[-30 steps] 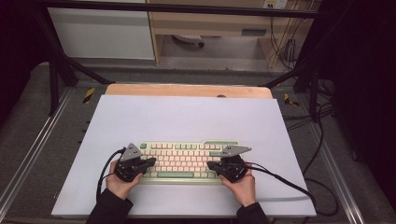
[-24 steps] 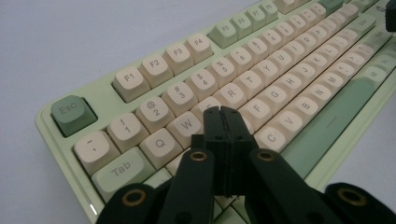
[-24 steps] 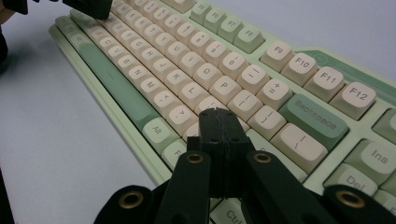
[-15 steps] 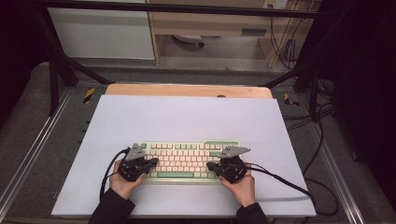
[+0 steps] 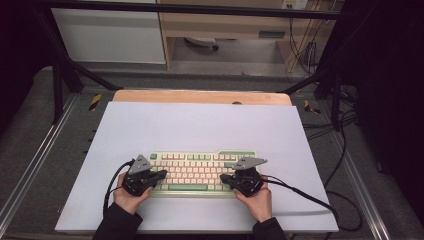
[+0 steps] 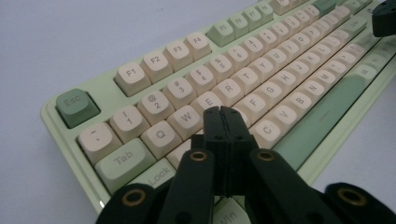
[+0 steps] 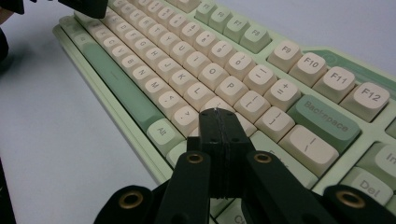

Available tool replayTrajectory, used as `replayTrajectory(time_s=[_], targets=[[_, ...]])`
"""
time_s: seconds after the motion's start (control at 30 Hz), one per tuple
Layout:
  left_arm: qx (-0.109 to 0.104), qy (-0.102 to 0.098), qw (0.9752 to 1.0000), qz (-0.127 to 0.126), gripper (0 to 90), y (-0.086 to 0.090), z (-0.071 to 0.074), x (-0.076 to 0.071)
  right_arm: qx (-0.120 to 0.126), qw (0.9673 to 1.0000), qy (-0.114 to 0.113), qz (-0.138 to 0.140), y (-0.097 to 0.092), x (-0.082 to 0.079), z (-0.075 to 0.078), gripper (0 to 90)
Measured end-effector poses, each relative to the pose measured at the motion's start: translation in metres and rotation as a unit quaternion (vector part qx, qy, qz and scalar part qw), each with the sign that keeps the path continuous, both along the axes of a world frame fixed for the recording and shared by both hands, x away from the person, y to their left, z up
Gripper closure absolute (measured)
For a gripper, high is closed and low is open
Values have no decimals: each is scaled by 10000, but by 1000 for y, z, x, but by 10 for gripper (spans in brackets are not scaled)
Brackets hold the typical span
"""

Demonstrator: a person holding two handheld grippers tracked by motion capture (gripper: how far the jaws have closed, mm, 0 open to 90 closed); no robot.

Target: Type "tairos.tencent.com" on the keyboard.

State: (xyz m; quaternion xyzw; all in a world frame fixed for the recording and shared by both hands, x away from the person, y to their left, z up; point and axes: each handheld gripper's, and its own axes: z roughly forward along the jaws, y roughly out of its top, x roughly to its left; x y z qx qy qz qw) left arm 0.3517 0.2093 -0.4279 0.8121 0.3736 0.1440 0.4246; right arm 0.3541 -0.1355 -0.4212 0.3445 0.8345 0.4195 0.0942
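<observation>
A pale green keyboard [image 5: 202, 172] with cream keys lies near the front of a white board [image 5: 200, 125]. My left gripper [image 5: 162, 174] rests over its left end with jaws pressed together and nothing between them. In the left gripper view the left gripper [image 6: 222, 110] has its tip just above the letter keys of the keyboard [image 6: 154, 70] below W and E. My right gripper [image 5: 223, 177] is over the right half, also shut and empty. In the right gripper view the right gripper [image 7: 217, 112] hovers over the punctuation keys of the keyboard [image 7: 322, 116] beside the Alt key.
A wooden table edge [image 5: 200, 96] runs behind the board. Black cables [image 5: 310, 195] trail from the right gripper across the board and off to the right. Metal rails [image 5: 30, 165] flank both sides. A cabinet [image 5: 110, 35] and black frame posts stand at the back.
The left hand has wavered slightly over the keyboard's left end. The right hand has kept still, and both grippers stay shut.
</observation>
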Motion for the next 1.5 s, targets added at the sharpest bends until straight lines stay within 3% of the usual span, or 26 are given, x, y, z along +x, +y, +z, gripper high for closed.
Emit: replayTrajectory(time_s=[0.63,1.5], targets=[[11,19,10000,-43,899,4,2,-3,178,9998,36,95,13,4,0,900],[4,16,10000,-52,899,4,2,-4,123,9997,126,174,27,7,-12,900]])
